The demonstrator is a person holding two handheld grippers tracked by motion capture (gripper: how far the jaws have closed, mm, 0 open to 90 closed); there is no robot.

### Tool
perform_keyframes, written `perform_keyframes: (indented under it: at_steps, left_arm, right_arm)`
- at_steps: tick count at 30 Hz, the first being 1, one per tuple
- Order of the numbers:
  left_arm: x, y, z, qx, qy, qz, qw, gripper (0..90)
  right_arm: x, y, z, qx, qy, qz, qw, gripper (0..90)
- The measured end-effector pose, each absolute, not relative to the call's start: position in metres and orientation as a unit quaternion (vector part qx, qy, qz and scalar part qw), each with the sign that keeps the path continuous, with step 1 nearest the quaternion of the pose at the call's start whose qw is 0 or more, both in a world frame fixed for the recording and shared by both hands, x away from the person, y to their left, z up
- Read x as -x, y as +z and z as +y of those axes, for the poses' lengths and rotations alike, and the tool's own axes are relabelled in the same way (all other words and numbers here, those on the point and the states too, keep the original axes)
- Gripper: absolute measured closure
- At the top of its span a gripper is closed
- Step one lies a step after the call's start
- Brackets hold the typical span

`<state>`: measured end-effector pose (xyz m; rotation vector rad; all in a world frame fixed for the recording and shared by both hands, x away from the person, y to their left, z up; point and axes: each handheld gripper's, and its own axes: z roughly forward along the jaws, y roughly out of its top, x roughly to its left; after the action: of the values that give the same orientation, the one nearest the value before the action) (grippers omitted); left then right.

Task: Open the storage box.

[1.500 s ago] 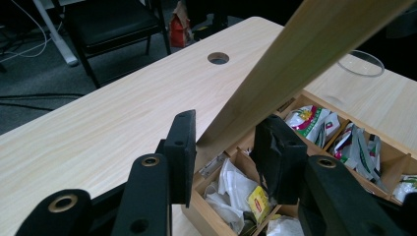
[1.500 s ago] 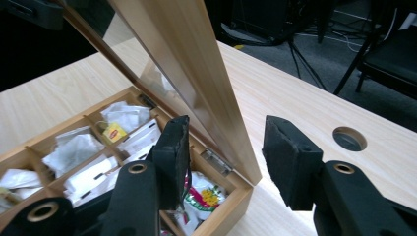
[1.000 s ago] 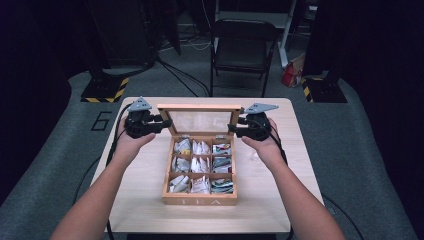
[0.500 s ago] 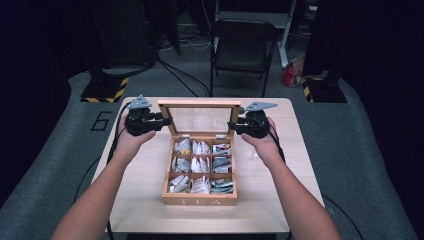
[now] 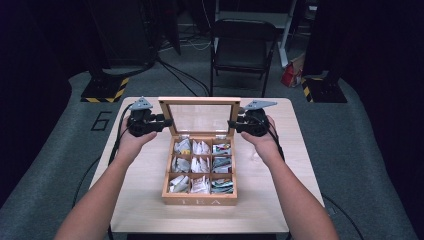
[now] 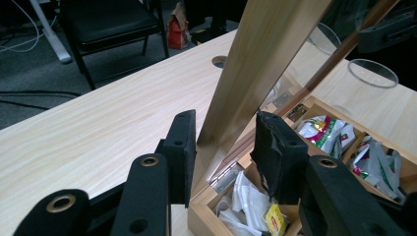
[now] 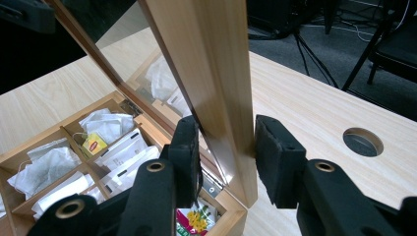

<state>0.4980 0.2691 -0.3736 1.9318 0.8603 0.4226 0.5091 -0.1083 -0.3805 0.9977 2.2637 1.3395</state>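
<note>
A wooden tea box [image 5: 200, 201] stands open in the middle of the table, its compartments holding several tea bags [image 5: 200, 167]. Its glass-paned lid [image 5: 200, 101] stands upright at the back. My left gripper [image 5: 167, 121] is shut on the lid's left frame edge. In the left gripper view the frame [image 6: 255, 64] sits between the pads of the left gripper [image 6: 226, 120]. My right gripper [image 5: 231, 123] has the lid's right edge between its jaws, which have just been closing. In the right gripper view the pads of the right gripper [image 7: 228, 125] press on the frame [image 7: 206, 59].
The light wooden table [image 5: 280, 165] has a round cable hole [image 7: 363, 141] behind the box. A black chair [image 5: 242, 47] stands beyond the far edge, with a red bag [image 5: 290, 75] and a stand base [image 5: 102, 90] on the grey floor.
</note>
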Motion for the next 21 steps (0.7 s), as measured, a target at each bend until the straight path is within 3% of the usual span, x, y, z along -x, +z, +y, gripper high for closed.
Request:
perform_keyframes:
  at_steps: [21]
  left_arm:
    - [-0.514,-0.389,0.263,-0.794,0.174,0.363,0.456,62.8]
  right_arm:
    - [-0.518,-0.382,-0.109,-0.361,0.478,0.784,0.161,63.5]
